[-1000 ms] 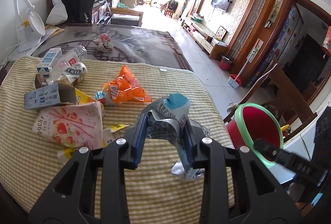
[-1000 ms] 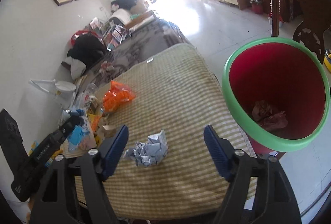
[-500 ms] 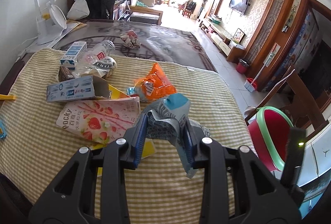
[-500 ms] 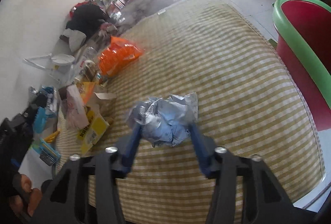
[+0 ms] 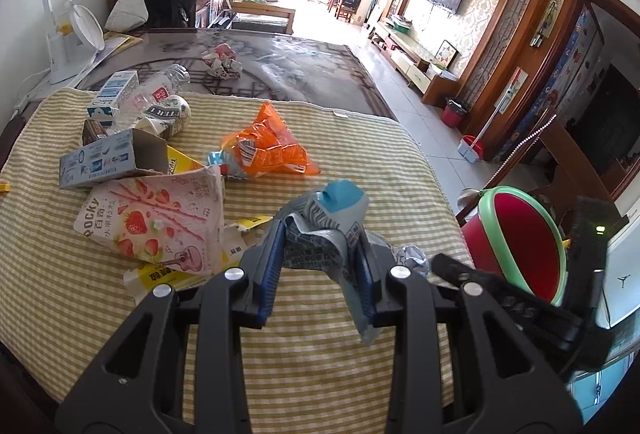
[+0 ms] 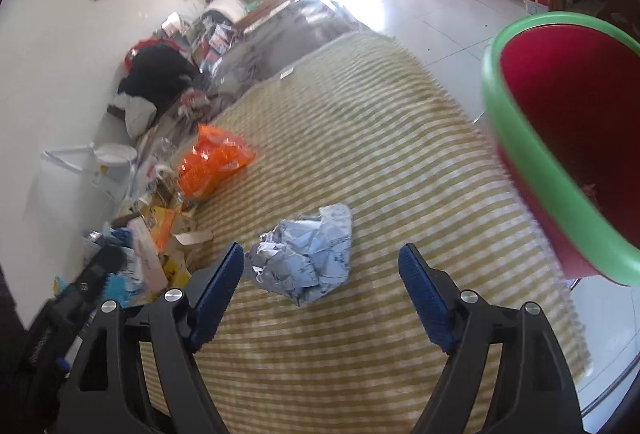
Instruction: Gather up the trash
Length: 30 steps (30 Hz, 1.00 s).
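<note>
My left gripper (image 5: 320, 254) is shut on a crumpled blue-and-grey wrapper (image 5: 332, 222), held above the striped tablecloth (image 5: 360, 161). My right gripper (image 6: 320, 274) is open, its blue pads either side of a crumpled silver wrapper (image 6: 308, 254) that lies on the cloth (image 6: 360, 137); that wrapper also shows in the left wrist view (image 5: 412, 258). A red bin with a green rim (image 6: 568, 137) stands beyond the table's right edge, also in the left wrist view (image 5: 524, 238). The right gripper's body (image 5: 520, 306) shows at the lower right of the left wrist view.
On the cloth lie an orange bag (image 5: 268, 149), a pink Pocky box (image 5: 156, 222), a blue carton (image 5: 108, 157), a plastic bottle (image 5: 156, 97) and yellow scraps (image 5: 160, 278). A white lamp (image 5: 68, 25) stands at the far left. The table edge drops off by the bin.
My right gripper, half a second ago close around the silver wrapper, now stands open with the wrapper on the cloth. My left gripper has kept hold of its wrapper and shifted a little.
</note>
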Available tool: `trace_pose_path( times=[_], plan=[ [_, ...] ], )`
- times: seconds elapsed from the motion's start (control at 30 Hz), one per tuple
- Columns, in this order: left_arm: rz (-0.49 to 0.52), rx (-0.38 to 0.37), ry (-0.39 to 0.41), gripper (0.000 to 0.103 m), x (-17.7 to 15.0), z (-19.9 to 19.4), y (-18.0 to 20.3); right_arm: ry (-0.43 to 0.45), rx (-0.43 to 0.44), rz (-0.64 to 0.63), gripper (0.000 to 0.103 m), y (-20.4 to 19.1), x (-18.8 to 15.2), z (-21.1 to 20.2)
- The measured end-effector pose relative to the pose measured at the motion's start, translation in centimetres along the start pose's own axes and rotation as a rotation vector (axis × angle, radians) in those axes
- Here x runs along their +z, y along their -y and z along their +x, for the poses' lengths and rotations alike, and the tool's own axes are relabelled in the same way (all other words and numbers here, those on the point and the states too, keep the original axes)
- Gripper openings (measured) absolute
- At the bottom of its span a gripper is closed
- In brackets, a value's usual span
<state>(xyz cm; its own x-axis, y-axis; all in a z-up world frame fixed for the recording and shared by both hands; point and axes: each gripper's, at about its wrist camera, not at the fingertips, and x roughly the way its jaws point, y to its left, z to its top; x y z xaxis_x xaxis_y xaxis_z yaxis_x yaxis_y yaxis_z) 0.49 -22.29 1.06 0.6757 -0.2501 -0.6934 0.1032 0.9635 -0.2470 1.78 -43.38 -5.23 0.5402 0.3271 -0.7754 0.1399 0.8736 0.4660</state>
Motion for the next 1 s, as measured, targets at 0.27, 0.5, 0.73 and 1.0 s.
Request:
trace_pose_path(
  times=[0.27, 0.5, 0.73, 1.0],
  plan=[
    [-0.027, 0.03, 0.001, 0.032, 0.3, -0.2, -1.7, -0.053, -0.012, -0.065, 0.053, -1.1, -0.4, 3.3],
    [-0.008, 0.001, -0.019, 0.032, 0.2, 0.5, -0.9, 0.081, 0.018, -0.039, 0.051, 0.1, 0.1, -1.7],
    [0.048, -0.143, -0.072, 0.032, 0.2, 2.1, 3.0, 0.322, -0.21, 0.031, 0.054, 6.8, 2.4, -10.7],
    [0.207, -0.348, -0.137, 0.032, 1.3, 4.2, 11.8, 0.398, -0.314, 0.193, 0.084, 13.5, 2.8, -14.3]
  ],
)
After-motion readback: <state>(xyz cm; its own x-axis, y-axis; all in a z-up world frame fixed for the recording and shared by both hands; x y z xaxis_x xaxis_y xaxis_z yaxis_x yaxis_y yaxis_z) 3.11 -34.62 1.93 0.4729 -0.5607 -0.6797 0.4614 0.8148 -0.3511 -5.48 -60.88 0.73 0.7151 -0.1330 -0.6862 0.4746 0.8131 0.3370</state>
